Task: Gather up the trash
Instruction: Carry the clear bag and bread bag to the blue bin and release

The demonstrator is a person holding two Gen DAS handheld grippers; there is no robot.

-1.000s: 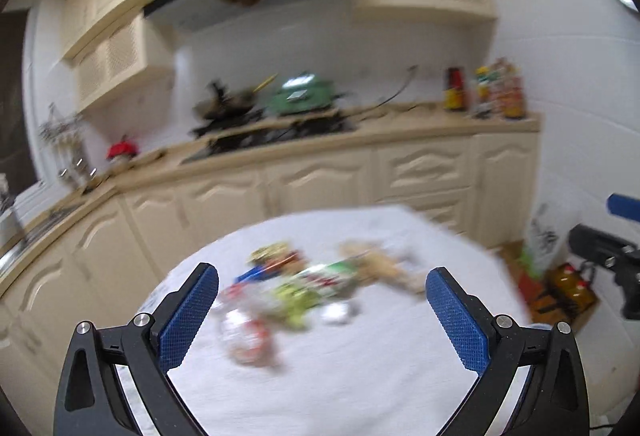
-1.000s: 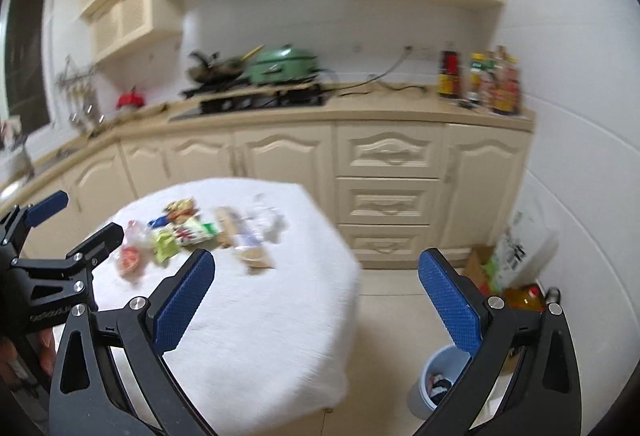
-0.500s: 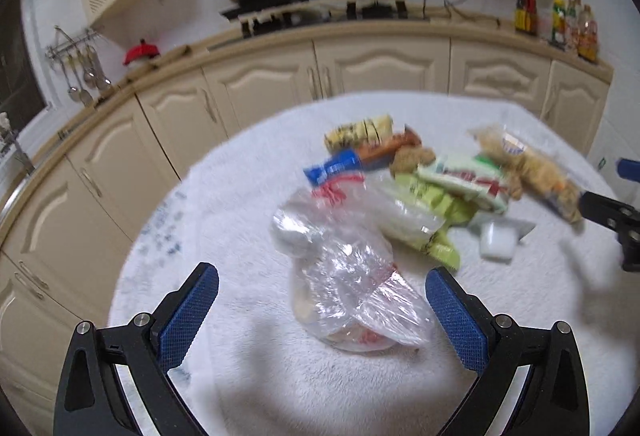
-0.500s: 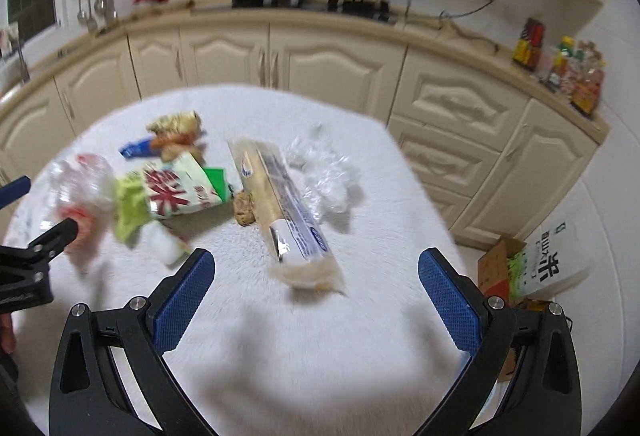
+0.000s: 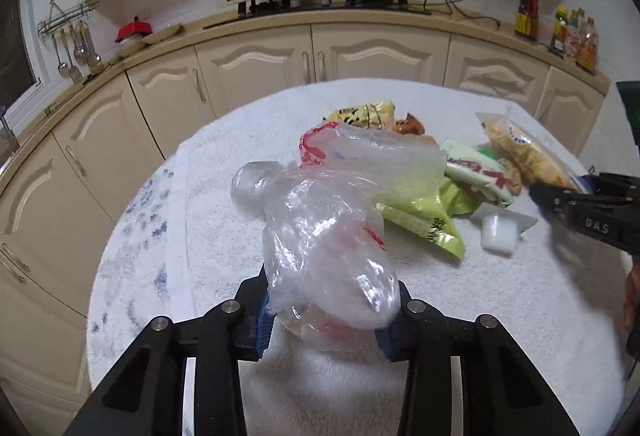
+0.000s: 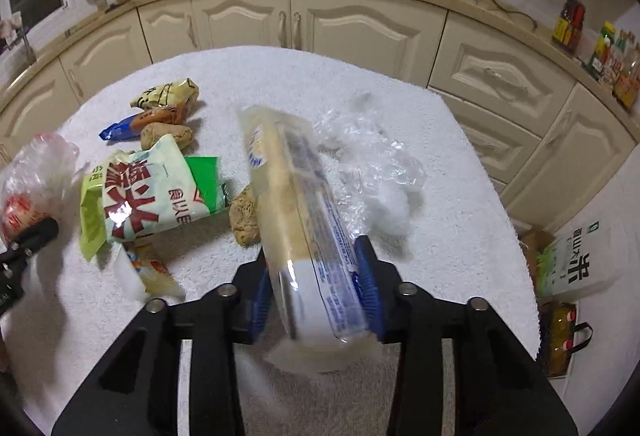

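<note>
Left gripper (image 5: 326, 320) closing, blue pads pressed on both sides of crumpled clear plastic bag with red print (image 5: 320, 236), near end of bag between the jaws. Right gripper (image 6: 316, 296) closing on long clear-wrapped pale cracker sleeve (image 6: 296, 212), gripped at near end. Both over white towel-covered table (image 6: 440, 256), other wrappers beside.

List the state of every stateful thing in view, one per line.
Left gripper: jaws closing on the crumpled clear plastic bag with red print.
Right gripper: jaws closing on the long clear cracker sleeve with blue print.
Green-and-white snack bag: lying flat, torn open.
Crumpled clear film: loose on the white towel-covered table.
Cream cabinet doors: shut.
</note>
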